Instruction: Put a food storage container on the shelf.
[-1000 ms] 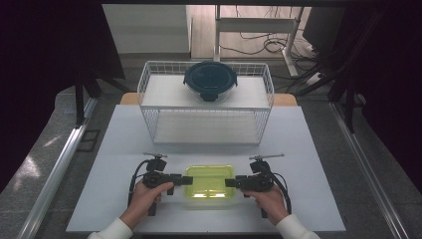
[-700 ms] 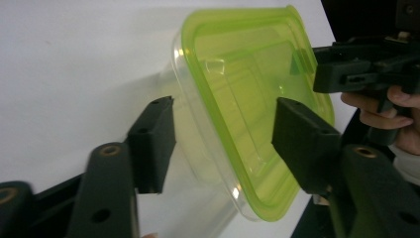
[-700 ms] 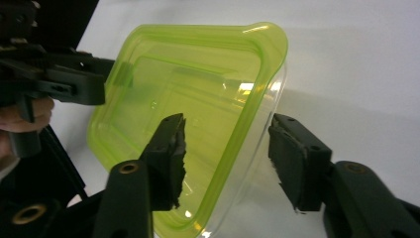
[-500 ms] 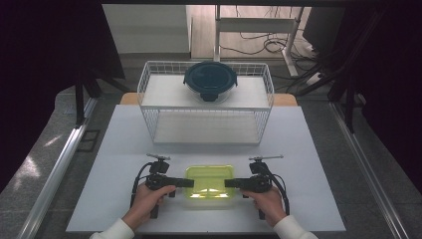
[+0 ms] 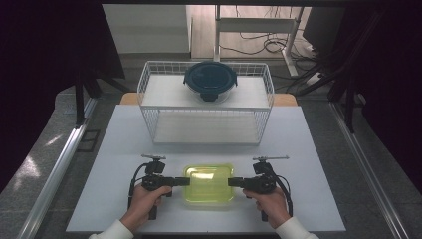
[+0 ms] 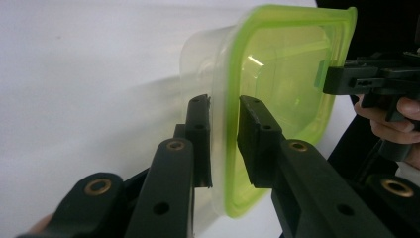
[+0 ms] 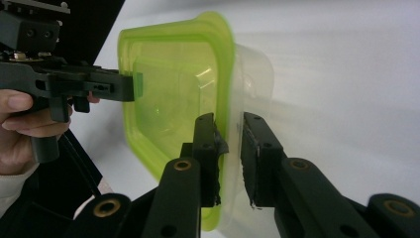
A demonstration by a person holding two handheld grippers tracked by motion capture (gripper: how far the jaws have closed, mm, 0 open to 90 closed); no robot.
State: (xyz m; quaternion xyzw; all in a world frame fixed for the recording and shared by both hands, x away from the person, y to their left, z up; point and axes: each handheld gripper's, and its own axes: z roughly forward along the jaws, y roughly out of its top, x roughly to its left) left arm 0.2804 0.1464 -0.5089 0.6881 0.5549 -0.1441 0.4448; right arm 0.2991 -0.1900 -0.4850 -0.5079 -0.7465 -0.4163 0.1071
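Observation:
A clear plastic container with a lime-green lid (image 5: 209,184) sits near the front edge of the white table (image 5: 124,139). My left gripper (image 5: 188,181) is shut on the lid's left rim and my right gripper (image 5: 230,182) on its right rim. In the left gripper view the jaws of the left gripper (image 6: 225,106) straddle the green rim of the container (image 6: 282,74), with the right gripper (image 6: 341,79) on the far edge. In the right gripper view the right gripper (image 7: 229,124) clamps the container (image 7: 168,99), and the left gripper (image 7: 126,87) holds the opposite rim.
A white wire basket (image 5: 149,99) stands upside down at the back of the table. A round container with a dark blue lid (image 5: 210,79) rests on top of it. Bare table lies between the basket and the grippers.

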